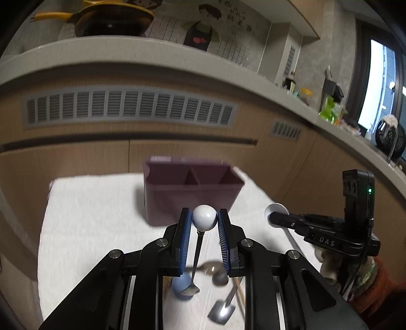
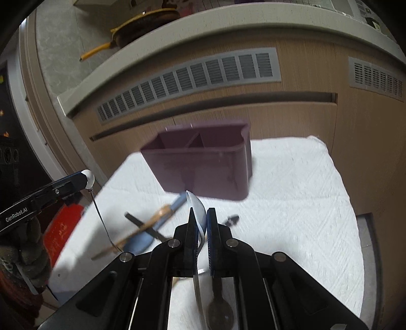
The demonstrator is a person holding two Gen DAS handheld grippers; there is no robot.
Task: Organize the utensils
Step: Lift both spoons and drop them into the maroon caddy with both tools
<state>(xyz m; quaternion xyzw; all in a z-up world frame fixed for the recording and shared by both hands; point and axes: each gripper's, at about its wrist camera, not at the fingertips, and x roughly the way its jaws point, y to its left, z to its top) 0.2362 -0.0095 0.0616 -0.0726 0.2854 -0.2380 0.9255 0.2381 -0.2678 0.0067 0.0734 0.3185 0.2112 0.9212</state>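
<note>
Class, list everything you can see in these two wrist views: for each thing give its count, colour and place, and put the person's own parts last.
Utensil caddy: one, mauve, two compartments visible, far side of the cloth.
Cloth: one, white, covering the work surface.
Ball-topped spoon: one, white ball on a thin metal stem, hanging from the left tool.
White-handled utensil: one, pale handle, held in the right tool.
Loose utensils: several, metal, wooden and blue, lying on the cloth; exact count unclear.
Frying pan: one, yellow handle, dark inside, on the counter.
Vent grille: grey, in the cabinet front.
Left tool: black, blue pads, shut on the ball.
Right tool: black, blue pads, shut on the handle.
</note>
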